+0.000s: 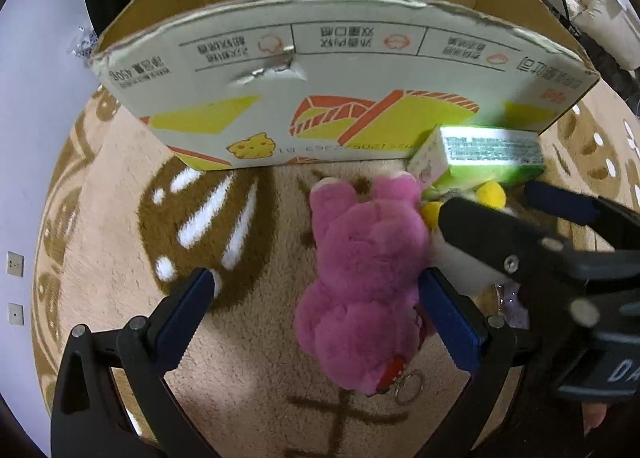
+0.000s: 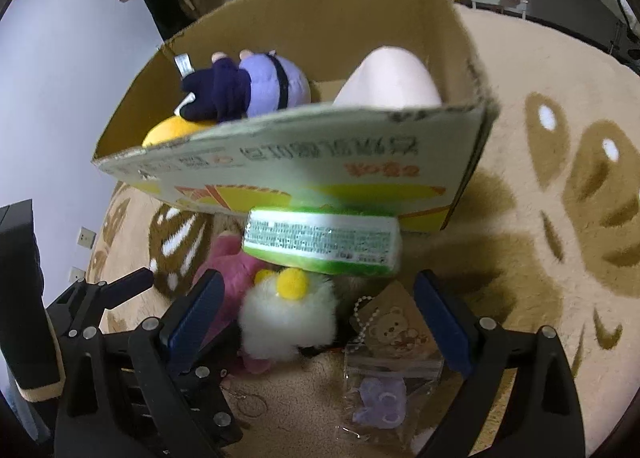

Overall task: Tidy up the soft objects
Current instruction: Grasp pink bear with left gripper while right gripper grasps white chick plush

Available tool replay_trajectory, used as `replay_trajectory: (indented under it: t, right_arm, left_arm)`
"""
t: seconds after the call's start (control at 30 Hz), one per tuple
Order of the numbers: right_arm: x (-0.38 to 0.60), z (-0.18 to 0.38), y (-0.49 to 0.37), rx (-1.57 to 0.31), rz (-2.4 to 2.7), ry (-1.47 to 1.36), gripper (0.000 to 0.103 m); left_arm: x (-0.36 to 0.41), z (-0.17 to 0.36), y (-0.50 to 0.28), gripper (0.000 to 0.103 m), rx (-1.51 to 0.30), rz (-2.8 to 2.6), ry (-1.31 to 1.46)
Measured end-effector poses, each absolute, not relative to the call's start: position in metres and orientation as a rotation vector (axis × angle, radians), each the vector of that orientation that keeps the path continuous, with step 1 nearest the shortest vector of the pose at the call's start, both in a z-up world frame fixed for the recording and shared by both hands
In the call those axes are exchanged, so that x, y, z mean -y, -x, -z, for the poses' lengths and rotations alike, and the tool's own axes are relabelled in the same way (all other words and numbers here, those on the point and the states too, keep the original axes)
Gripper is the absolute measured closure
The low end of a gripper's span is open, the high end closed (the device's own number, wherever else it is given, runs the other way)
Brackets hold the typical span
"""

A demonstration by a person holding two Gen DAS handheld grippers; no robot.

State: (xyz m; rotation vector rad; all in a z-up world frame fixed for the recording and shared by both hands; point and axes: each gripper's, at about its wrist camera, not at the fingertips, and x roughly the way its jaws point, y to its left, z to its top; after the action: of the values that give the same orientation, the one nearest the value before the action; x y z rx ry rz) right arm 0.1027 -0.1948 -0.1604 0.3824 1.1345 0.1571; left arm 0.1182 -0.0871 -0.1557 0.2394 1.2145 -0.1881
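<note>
left wrist view first: the left gripper [image 1: 316, 310] hangs low over the patterned rug [image 1: 120, 217] with its jaws spread wide, and the pink plush bear [image 1: 364, 278] lies between them on its front, its side touching the right-hand blue pad while the other pad stands well clear. the bear carries a keyring at its lower end. behind it stands the cardboard box [image 1: 320, 69], its printed wall facing the camera, and a green carton [image 1: 480, 157] lies just in front of that wall, with yellow pompoms showing beneath it. the right gripper's black arm crosses the right of this view. right wrist view next: the right gripper [image 2: 320, 322] is also spread open, and the white fluffy toy [image 2: 288, 318] with a yellow pompom sits between its pads, nearer the left one, not yet pinched. a small clear packet [image 2: 384, 378] with a bear tag lies beside it on the rug. inside the box rest a purple plush doll [image 2: 256, 87], a yellow soft thing and a pale rounded cushion. the step in hand looks like reaching for the remaining soft toys, several being already boxed. the next move calls for each gripper to centre on its toy, close on the soft body rather than the keyring or chain, then lift high enough to clear the box's front wall.
</note>
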Motion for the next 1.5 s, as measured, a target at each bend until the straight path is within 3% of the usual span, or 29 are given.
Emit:
replay_trajectory:
  t: [0.07, 0.27, 0.87, 1.03, 1.13, 1.23, 1.27, 1.5]
  right_arm:
    - [0.193, 0.167, -0.104, -1.162, -0.163, -0.393, 0.011]
    - [0.191, 0.174, -0.105, -1.192, -0.153, -0.382, 0.02]
    - [0.191, 0.175, -0.102, -1.225, -0.13, -0.356, 0.024]
    - [0.186, 0.175, -0.101, -1.232, -0.133, -0.342, 0.029]
    - [0.181, 0.177, -0.1, -1.234, -0.176, -0.352, 0.046]
    - [0.18, 0.176, -0.099, -1.231, -0.188, -0.361, 0.053]
    - [0.181, 0.178, -0.1, -1.238, -0.214, -0.396, 0.061]
    - [0.176, 0.173, -0.1, -1.215, -0.225, -0.36, 0.067]
  left_arm:
    - [0.087, 0.156, -0.12, 0.002, -1.217, 0.188, -0.235]
    - [0.086, 0.162, -0.123, 0.002, -1.236, 0.192, -0.222]
    - [0.075, 0.18, -0.121, 0.003, -1.298, 0.22, -0.167]
    - [0.076, 0.184, -0.117, 0.014, -1.319, 0.243, -0.139]
    - [0.081, 0.185, -0.113, 0.031, -1.312, 0.278, -0.126]
    - [0.087, 0.185, -0.108, 0.039, -1.305, 0.298, -0.122]
    - [0.087, 0.185, -0.107, 0.039, -1.306, 0.298, -0.122]
    - [0.091, 0.185, -0.101, 0.045, -1.309, 0.299, -0.101]
